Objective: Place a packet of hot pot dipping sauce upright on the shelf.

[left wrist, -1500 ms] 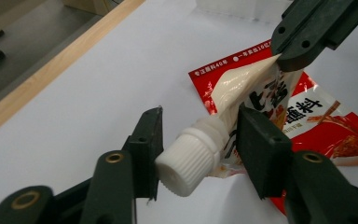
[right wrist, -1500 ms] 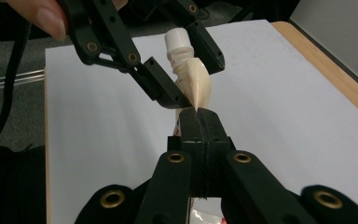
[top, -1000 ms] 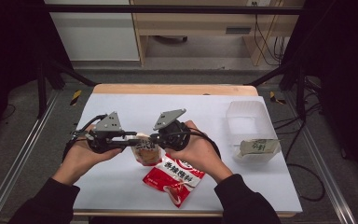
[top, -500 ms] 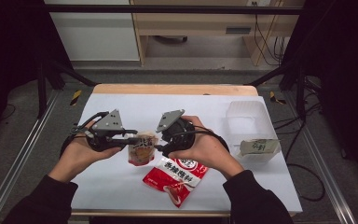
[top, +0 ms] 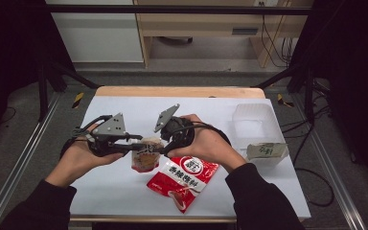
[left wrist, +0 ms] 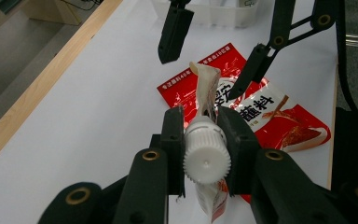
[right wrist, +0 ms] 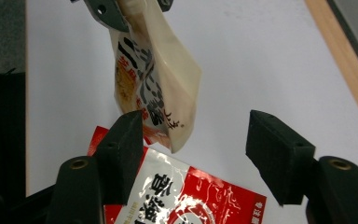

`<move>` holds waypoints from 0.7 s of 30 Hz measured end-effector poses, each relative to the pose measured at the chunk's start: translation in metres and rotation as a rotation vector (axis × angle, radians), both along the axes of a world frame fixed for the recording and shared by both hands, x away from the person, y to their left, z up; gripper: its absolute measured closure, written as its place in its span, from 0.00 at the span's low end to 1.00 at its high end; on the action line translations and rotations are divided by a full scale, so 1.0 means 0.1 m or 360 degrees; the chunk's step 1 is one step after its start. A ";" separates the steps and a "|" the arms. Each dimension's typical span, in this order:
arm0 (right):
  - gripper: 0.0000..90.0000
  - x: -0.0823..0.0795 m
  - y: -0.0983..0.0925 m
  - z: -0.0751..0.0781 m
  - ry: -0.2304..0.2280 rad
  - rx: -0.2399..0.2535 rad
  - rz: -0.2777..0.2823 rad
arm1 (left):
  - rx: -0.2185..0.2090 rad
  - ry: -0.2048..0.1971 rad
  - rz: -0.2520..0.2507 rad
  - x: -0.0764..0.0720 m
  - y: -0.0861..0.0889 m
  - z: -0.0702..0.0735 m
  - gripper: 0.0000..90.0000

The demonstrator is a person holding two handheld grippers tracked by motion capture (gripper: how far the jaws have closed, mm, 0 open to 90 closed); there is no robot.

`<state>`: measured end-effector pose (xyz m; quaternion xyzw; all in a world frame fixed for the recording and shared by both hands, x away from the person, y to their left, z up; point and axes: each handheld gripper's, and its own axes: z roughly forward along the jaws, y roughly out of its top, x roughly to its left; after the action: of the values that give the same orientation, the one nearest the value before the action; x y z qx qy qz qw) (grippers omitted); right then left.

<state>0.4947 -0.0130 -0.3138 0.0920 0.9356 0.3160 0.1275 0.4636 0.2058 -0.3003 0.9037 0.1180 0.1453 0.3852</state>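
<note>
Looking down from the high view, the left gripper (top: pixel 133 145) and the right gripper (top: pixel 159 149) meet over the white table (top: pixel 124 184), with a small pale spouted pouch printed in orange and black (top: pixel 144 158) held up between them; a flat red foil packet with white lettering (top: pixel 183 181) lies on the table just beside and below it, and a clear plastic tub (top: pixel 255 125) sits well apart toward the right edge. From the left gripper view, the left gripper (left wrist: pixel 204 156) is clamped on the pouch's white ribbed screw cap (left wrist: pixel 206 157), the pouch (left wrist: pixel 207 91) extending away above the red packet (left wrist: pixel 279 116); the right gripper (left wrist: pixel 200 74) stands beyond it, parted. From the right gripper view, the right gripper (right wrist: pixel 200 140) is spread wide, its jaws having just been closing slightly; the pouch (right wrist: pixel 156 79) hangs between them, its lower corner just beside one pad, contact uncertain.
</note>
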 end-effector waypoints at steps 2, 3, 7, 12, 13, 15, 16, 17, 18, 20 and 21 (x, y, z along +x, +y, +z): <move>0.48 0.00 0.02 -0.01 0.0024 -0.0003 0.0022 | -0.0002 0.0001 -0.0009 -0.01 -0.01 0.00 0.81; 0.49 0.00 0.03 -0.01 0.0017 -0.0008 0.0024 | -0.0005 0.0003 -0.0018 -0.01 -0.01 0.00 0.81; 0.57 0.01 0.08 -0.01 0.0060 -0.0035 0.0065 | -0.0007 -0.0001 -0.0024 -0.01 -0.02 0.00 0.81; 0.70 -0.03 0.14 0.01 0.0073 -0.0057 0.0102 | -0.0014 0.0006 -0.0034 -0.01 -0.02 0.01 0.81; 0.74 -0.03 0.15 0.02 0.0075 -0.0069 0.0105 | -0.0016 0.0003 -0.0030 -0.01 -0.02 0.01 0.81; 0.80 -0.04 0.17 0.03 0.0083 -0.0082 0.0125 | -0.0023 0.0008 -0.0036 -0.02 -0.02 0.01 0.81; 0.82 -0.05 0.18 0.03 0.0079 -0.0094 0.0135 | -0.0027 0.0006 -0.0039 -0.02 -0.02 0.01 0.81; 0.85 -0.06 0.19 0.03 0.0078 -0.0104 0.0132 | -0.0030 0.0007 -0.0040 -0.02 -0.02 0.01 0.81; 0.87 -0.06 0.20 0.02 0.0080 -0.0117 0.0134 | -0.0032 0.0008 -0.0040 -0.02 -0.03 0.01 0.81; 0.92 -0.08 0.21 0.02 0.0073 -0.0132 0.0125 | -0.0032 0.0013 -0.0034 -0.02 -0.02 0.00 0.81; 0.94 -0.09 0.22 0.02 0.0055 -0.0143 0.0133 | -0.0039 0.0019 -0.0029 -0.01 -0.02 -0.01 0.81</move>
<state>0.4862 0.0087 -0.3123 0.0524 0.9540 0.2771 0.1020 0.4622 0.2037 -0.3013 0.9007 0.1138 0.1348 0.3969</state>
